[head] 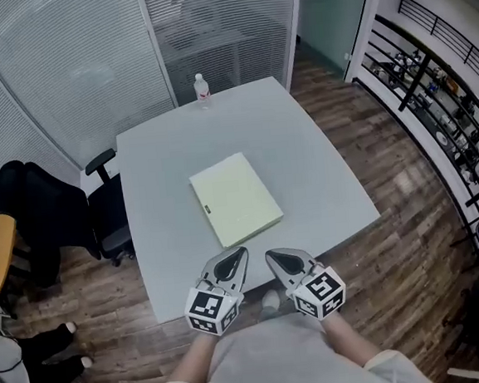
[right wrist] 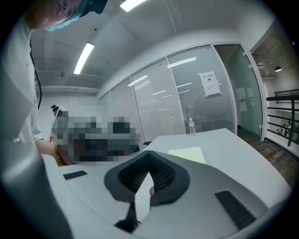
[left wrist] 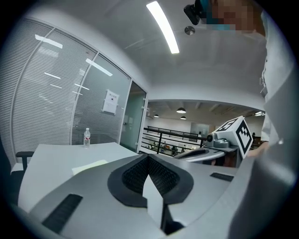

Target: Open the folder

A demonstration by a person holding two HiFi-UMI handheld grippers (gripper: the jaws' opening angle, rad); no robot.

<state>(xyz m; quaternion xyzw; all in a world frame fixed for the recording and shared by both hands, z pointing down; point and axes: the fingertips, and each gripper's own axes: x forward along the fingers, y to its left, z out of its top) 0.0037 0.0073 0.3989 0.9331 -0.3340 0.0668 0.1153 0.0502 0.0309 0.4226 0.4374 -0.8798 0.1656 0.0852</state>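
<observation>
Folder (head: 236, 199) closed, flat at frame centre on table (head: 311, 147). Left gripper (head: 237, 256), right gripper (head: 274, 258): 2 claws shut, empty, lower centre, short of folder. Opening not started.

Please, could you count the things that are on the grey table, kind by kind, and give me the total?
Pale yellow-green flat folder: 1
Clear plastic water bottle with a red label: 1
Total on the light grey table: 2
</observation>
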